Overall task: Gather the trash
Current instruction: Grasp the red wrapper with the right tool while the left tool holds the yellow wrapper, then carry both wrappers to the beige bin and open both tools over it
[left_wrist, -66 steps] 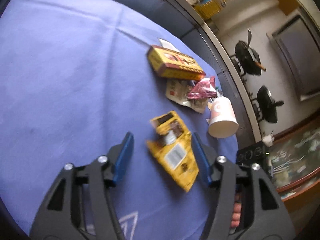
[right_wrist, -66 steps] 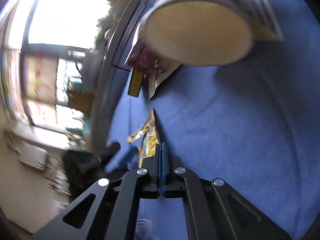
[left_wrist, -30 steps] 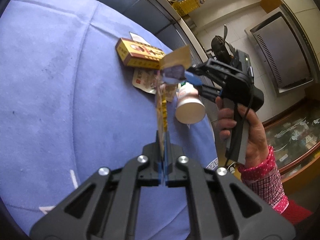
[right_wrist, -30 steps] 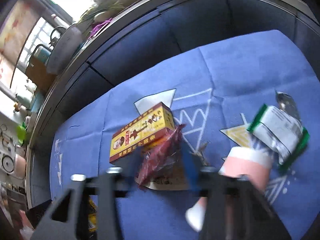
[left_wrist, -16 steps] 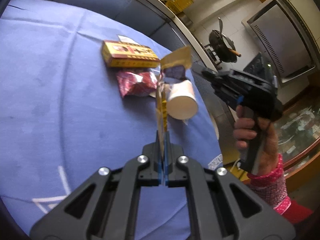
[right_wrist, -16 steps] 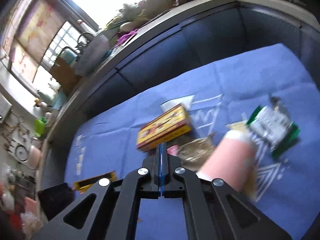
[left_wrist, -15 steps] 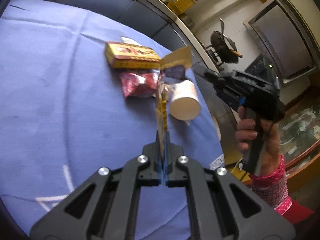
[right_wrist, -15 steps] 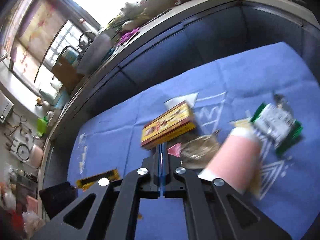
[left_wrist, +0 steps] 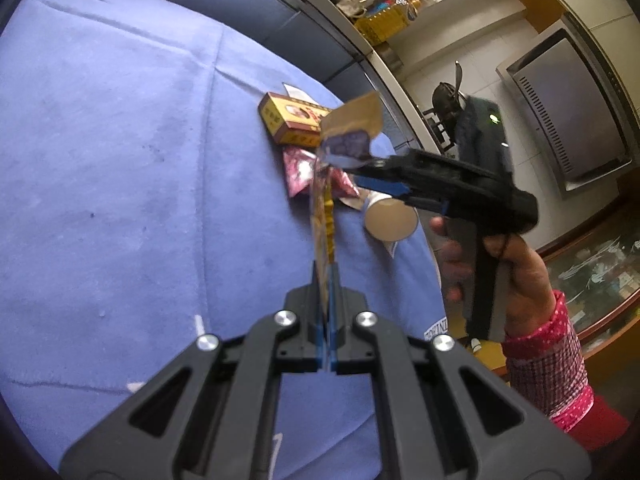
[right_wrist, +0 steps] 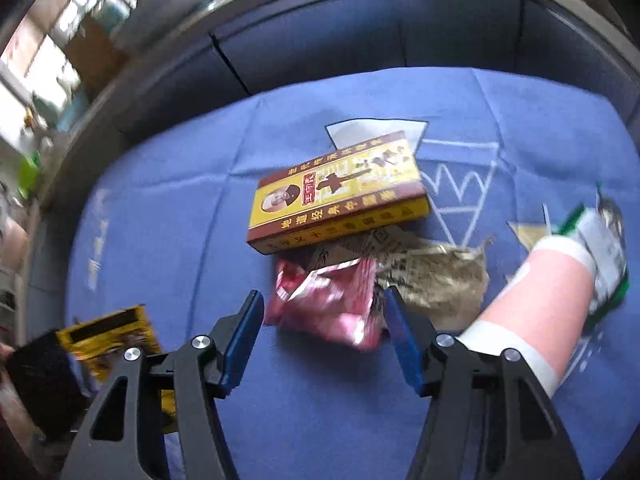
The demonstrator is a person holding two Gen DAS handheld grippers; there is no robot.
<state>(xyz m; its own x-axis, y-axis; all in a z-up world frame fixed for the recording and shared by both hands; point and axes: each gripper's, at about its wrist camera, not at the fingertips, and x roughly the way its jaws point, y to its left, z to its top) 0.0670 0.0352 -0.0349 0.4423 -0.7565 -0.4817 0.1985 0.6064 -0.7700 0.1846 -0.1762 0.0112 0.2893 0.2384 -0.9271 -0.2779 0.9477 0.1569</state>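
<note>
My left gripper (left_wrist: 326,276) is shut on a yellow wrapper (left_wrist: 325,216) that sticks up from its jaws above the blue cloth. That wrapper (right_wrist: 108,332) also shows at the lower left of the right wrist view. My right gripper (right_wrist: 322,300) points down over a red wrapper (right_wrist: 328,312). Its jaws are opening. The wrapper lies on the cloth between the pads, which do not press on it. Behind it lie a yellow and brown box (right_wrist: 340,188) and a crumpled beige wrapper (right_wrist: 440,276). A pink paper cup (right_wrist: 532,300) lies on its side at the right.
A green and white wrapper (right_wrist: 604,248) lies past the cup. The blue cloth (left_wrist: 120,160) ends at the table's edge near a person's hand (left_wrist: 516,276) in a red sleeve. Dark cabinet fronts (right_wrist: 360,40) run behind the table.
The right gripper's jaws, shut half a second ago, now stand apart around the red wrapper, and it has come lower. The left gripper still holds the yellow wrapper.
</note>
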